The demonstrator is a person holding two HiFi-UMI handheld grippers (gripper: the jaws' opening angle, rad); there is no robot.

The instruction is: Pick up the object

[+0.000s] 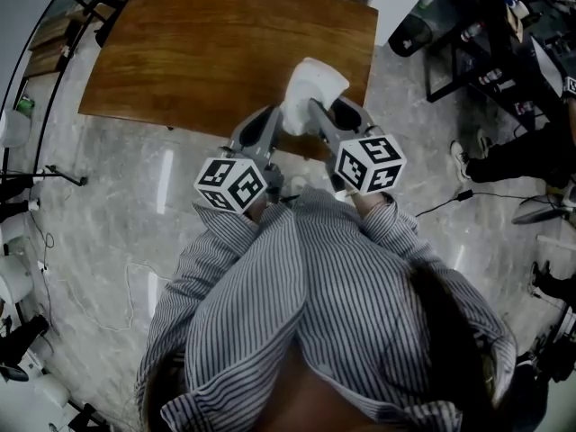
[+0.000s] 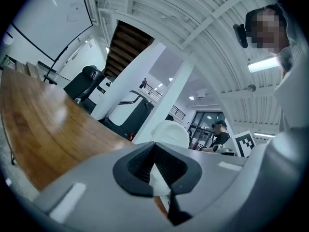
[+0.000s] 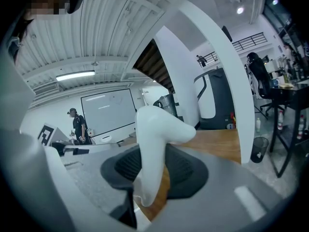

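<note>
A white, curved, smooth-shelled object [image 1: 311, 90] is held up over the near edge of the brown wooden table [image 1: 198, 52]. My left gripper [image 1: 277, 122] grips it from the left and my right gripper [image 1: 317, 115] from the right, and both marker cubes face the head camera. In the left gripper view a lower part of the white object [image 2: 159, 181] is pinched between the black pads [image 2: 140, 166], and its rounded top rises beyond them. In the right gripper view the white object [image 3: 153, 129] stands tall between the black pads [image 3: 186, 170], which press on its narrow lower part.
The table stands on a pale marble floor [image 1: 135, 214] with cables [image 1: 90, 304] at the left. A dark rack [image 1: 486, 52] and a seated person's legs [image 1: 517, 156] are at the right. My striped shirt [image 1: 315, 313] fills the lower part of the head view.
</note>
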